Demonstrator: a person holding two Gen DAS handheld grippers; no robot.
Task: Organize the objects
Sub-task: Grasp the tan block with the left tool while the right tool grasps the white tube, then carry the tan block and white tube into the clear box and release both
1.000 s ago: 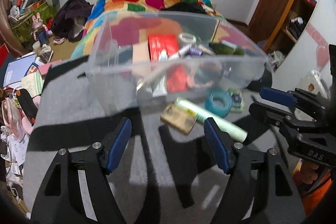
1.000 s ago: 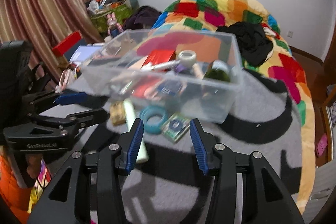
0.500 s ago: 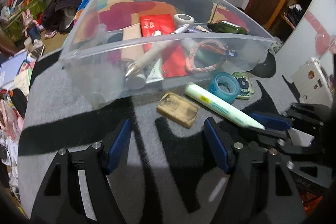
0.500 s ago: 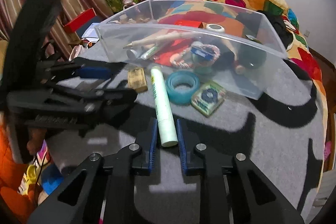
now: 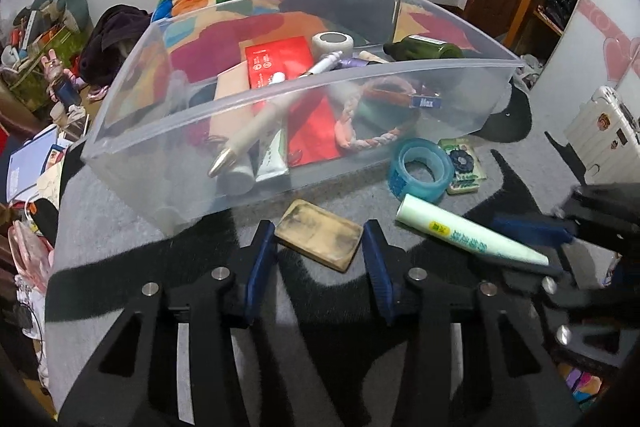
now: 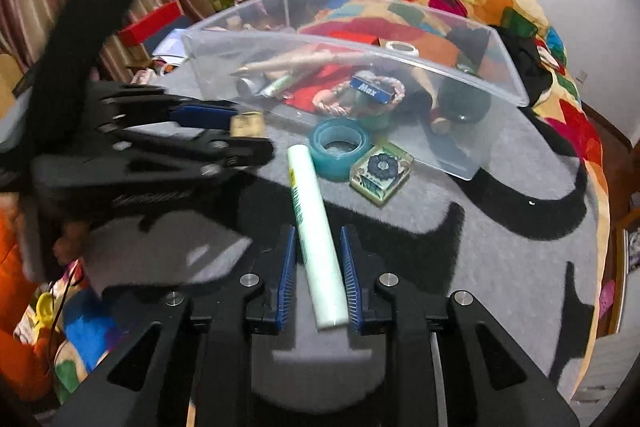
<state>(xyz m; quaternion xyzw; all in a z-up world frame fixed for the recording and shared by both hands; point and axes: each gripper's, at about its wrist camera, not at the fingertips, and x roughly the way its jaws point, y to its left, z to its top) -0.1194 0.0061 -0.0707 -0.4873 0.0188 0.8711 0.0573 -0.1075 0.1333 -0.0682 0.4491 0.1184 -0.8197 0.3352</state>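
Now the left claw [image 5: 318, 229], wide a moment ago, is closing around the tan block [image 5: 320, 243]. The right claw [image 6: 318, 233] is easing open astride the pale green tube [image 6: 307, 187]. Both things lie on the grey blanket [image 5: 120, 227], just near of the clear bin [image 5: 200, 131], so 2 lifts look imminent.

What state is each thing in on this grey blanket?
Clear plastic bin: open, part filled.
Pale green tube: lying between right claw pads.
Tan rectangular block: lying flat, left claw closing around it.
Blue tape roll: outside bin.
Green patterned box: outside bin.
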